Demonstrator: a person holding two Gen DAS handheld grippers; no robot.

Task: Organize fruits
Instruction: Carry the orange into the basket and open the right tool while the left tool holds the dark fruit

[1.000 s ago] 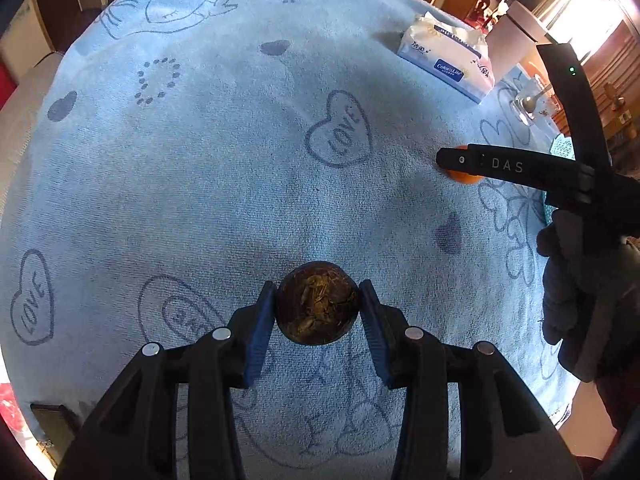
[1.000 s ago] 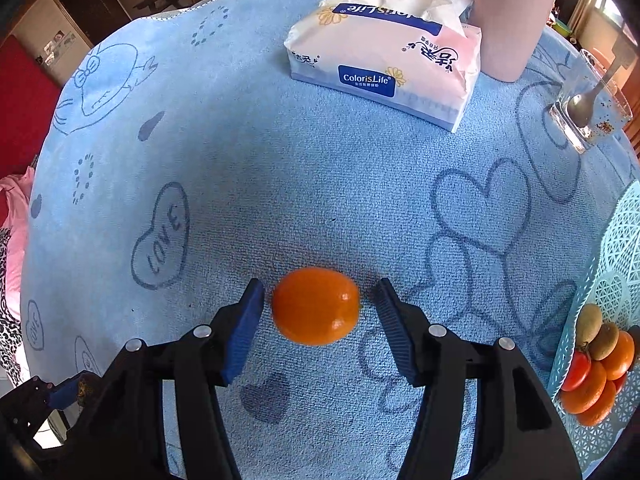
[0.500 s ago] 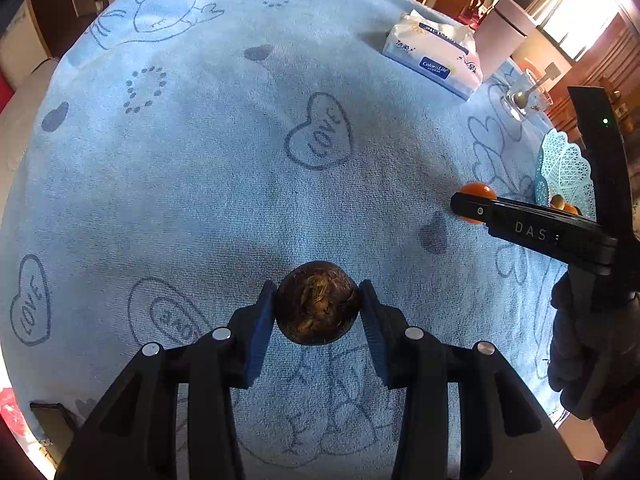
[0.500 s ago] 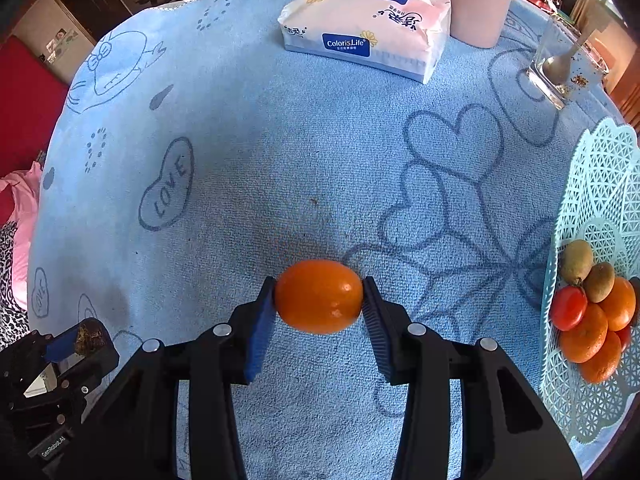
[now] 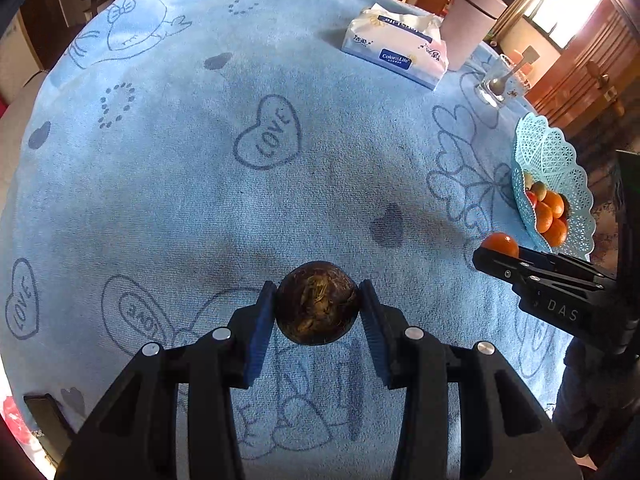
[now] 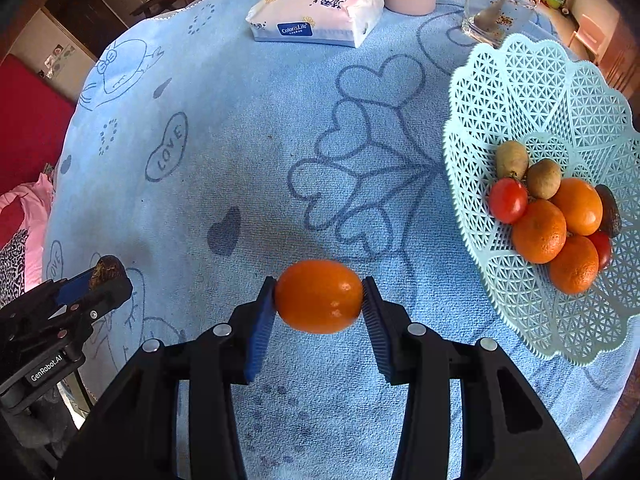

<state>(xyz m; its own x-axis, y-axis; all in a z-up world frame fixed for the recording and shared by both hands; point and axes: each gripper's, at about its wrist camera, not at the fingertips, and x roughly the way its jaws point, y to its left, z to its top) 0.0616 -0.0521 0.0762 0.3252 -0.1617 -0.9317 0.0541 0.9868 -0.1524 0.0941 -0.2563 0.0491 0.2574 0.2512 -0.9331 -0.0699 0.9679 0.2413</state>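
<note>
While both fruits hang above the cloth [image 6: 248,128], the right gripper [image 6: 319,300] clamps an orange [image 6: 319,297] near the basket [image 6: 532,92] on its right for dropping in, and the left gripper [image 5: 317,306] clamps a brown fruit [image 5: 317,303], waiting farther left.

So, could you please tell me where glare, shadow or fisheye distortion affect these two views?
Left wrist view: the window at top right is blown out, the blue cloth bulges into a dome, and a soft shadow lies by the dark heart print. Right wrist view: a small highlight sits on the orange, the basket rim stretches toward the edge, and the corners go dark.
</note>
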